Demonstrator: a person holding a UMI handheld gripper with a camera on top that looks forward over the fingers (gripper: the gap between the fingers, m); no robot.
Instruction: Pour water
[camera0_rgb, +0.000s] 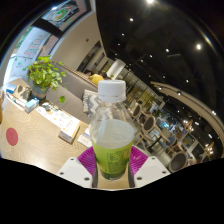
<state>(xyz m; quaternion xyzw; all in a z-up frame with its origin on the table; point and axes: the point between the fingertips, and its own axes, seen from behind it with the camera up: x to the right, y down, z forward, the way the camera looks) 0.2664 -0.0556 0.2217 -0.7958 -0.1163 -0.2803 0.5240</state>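
Observation:
A clear plastic bottle (112, 135) with a white cap and a green label stands upright between my gripper's (112, 163) fingers. Both magenta pads (88, 160) press against its lower sides, so the gripper is shut on it. The bottle appears lifted and the whole scene behind it is tilted. No cup or other vessel for pouring shows in this view; the bottle hides what lies straight ahead.
A wooden table (35, 135) lies below to the left, carrying a potted green plant (45, 72), a small box (70, 130) and a red round thing (11, 136). Rows of chairs (165, 125) stretch away on the right under a dark ceiling with spot lamps.

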